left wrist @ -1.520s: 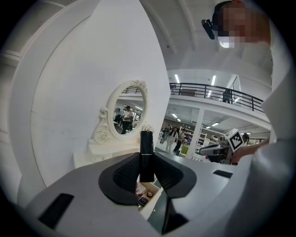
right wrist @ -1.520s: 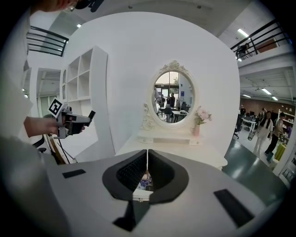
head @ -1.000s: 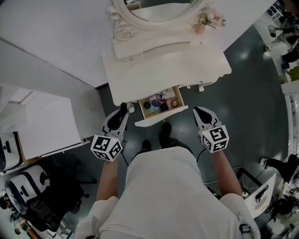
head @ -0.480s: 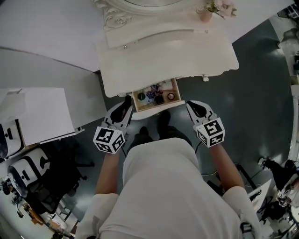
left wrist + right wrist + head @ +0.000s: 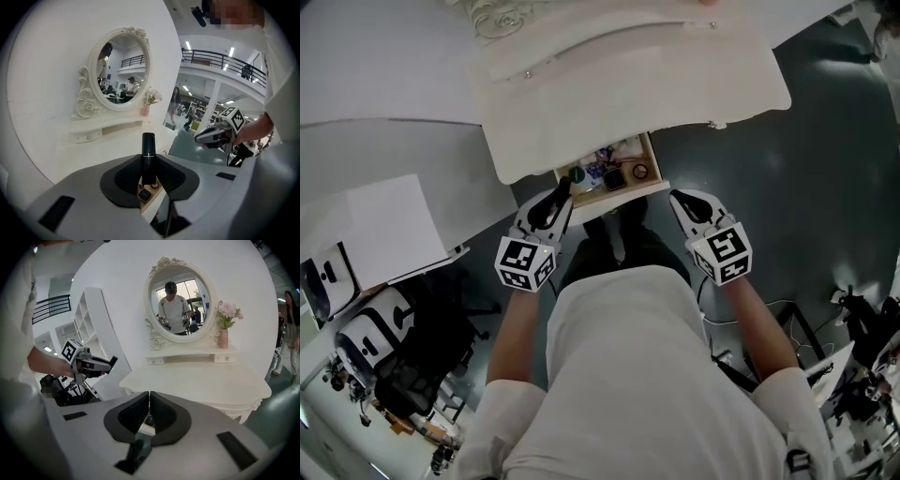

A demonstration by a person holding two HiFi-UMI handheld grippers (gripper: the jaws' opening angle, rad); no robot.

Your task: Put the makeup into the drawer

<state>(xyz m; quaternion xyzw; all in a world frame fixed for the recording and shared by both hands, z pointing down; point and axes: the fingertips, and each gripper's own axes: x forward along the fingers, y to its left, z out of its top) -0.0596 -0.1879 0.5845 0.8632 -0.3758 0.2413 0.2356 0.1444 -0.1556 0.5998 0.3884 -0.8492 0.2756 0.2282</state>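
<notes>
The white dressing table's drawer point(image 5: 651, 161) stands open with several small makeup items point(image 5: 612, 174) inside. My left gripper point(image 5: 561, 194) is at the drawer's front left corner, shut on a black lipstick tube point(image 5: 148, 154) that stands upright between its pads point(image 5: 129, 178). In the left gripper view the drawer's contents point(image 5: 144, 195) show just below the tube. My right gripper point(image 5: 679, 200) hangs by the drawer's front right corner, jaws together with nothing between them; its closed tips point(image 5: 149, 398) point at the table. The right gripper view also shows the left gripper point(image 5: 91, 364).
An oval mirror point(image 5: 180, 303), a pink vase of flowers point(image 5: 224, 336) and a low shelf point(image 5: 190, 355) stand at the table's back. A white cabinet point(image 5: 384, 230) and a black office chair point(image 5: 398, 370) are at the left. The person's feet point(image 5: 617, 246) are under the drawer.
Both grippers have come down and in toward the drawer front. The left one, still gripping the tube, has reached the drawer's left corner. The head view has shifted closer over the table.
</notes>
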